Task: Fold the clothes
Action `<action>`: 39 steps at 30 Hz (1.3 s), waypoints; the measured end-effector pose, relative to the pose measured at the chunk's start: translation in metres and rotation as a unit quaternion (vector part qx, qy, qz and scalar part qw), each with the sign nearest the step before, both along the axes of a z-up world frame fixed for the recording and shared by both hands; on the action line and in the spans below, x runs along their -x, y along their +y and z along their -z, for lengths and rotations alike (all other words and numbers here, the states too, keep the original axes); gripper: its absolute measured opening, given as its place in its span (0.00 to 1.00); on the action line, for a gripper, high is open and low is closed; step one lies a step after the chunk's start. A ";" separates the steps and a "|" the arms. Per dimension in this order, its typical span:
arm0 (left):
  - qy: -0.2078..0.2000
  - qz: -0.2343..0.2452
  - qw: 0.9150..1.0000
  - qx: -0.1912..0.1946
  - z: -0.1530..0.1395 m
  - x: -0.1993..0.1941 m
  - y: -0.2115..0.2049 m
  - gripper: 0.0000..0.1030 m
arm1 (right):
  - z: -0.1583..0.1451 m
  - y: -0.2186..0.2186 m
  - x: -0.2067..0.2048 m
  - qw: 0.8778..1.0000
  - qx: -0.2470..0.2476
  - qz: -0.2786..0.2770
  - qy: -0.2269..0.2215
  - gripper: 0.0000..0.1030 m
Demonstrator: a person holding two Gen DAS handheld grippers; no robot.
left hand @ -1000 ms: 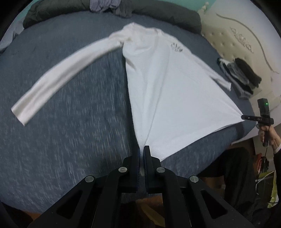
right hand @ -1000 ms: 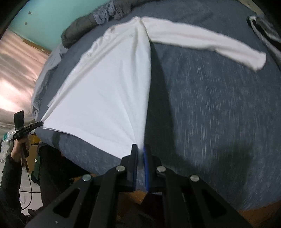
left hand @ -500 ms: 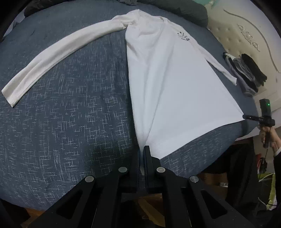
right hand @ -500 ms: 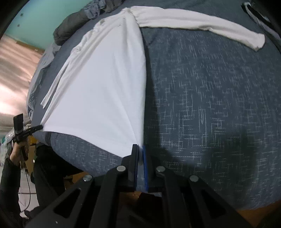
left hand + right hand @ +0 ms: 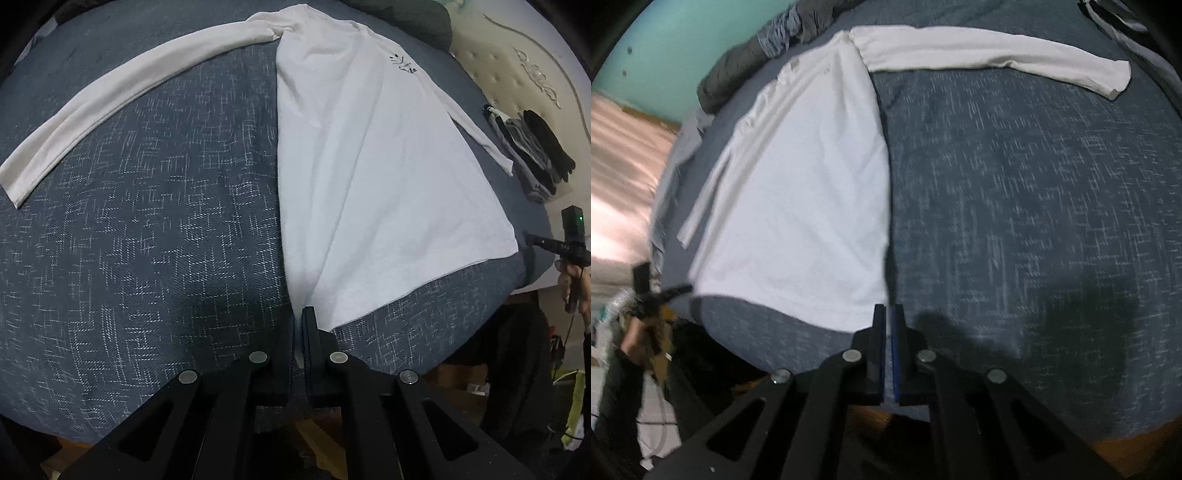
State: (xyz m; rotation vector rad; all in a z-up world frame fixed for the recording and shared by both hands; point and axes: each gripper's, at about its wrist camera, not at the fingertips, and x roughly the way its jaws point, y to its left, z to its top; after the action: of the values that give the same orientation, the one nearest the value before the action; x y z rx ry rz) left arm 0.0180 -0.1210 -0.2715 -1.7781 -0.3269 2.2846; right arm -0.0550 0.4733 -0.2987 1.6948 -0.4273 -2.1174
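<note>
White shirt [image 5: 369,155] soft matt cloth; bedspread [image 5: 147,240] coarse weave.

Shirt [image 5: 373,155] flat on bed [image 5: 147,229]; clothes pile [image 5: 532,147] to its right.

Small dark print on white shirt [image 5: 369,155] chest, illegible.

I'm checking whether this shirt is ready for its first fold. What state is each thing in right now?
White long-sleeve shirt: spread flat on the bed, unfolded, sleeves out.
Left gripper: shut on the shirt's hem corner.
Right gripper: shut on the other hem corner.
Dark clothes: stacked at the bed's edge.
</note>
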 end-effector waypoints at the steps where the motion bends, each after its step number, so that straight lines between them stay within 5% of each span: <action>1: 0.000 0.000 1.000 0.000 0.000 0.000 0.000 0.04 | 0.000 -0.002 0.002 1.000 0.002 -0.001 0.000 0.03; 3: 0.000 0.000 1.000 -0.002 0.000 0.001 0.000 0.04 | 0.002 -0.008 0.007 1.000 -0.002 -0.009 -0.005 0.05; 7: 0.004 -0.001 1.000 -0.004 -0.004 0.000 0.000 0.04 | 0.017 -0.017 0.013 1.000 -0.010 -0.019 -0.022 0.33; 12: 0.006 0.004 1.000 -0.001 -0.006 0.000 0.002 0.04 | 0.037 -0.028 0.016 0.998 -0.026 -0.027 -0.044 0.33; 15: 0.008 0.005 1.000 0.001 -0.008 0.001 0.002 0.04 | 0.035 -0.029 0.014 0.998 -0.022 -0.033 -0.043 0.04; 26: 0.020 0.018 1.000 0.002 -0.022 -0.013 0.003 0.04 | -0.002 -0.003 0.002 0.998 -0.035 -0.041 -0.026 0.03; 39: -0.018 -0.001 1.000 0.000 0.021 0.017 -0.006 0.06 | 0.028 -0.016 0.008 0.998 -0.041 -0.041 -0.032 0.07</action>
State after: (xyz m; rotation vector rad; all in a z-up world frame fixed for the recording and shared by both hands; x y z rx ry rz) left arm 0.0014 -0.1269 -0.2923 -1.8231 -0.3352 2.2568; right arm -0.0629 0.4574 -0.3267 1.7982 -0.2870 -2.0515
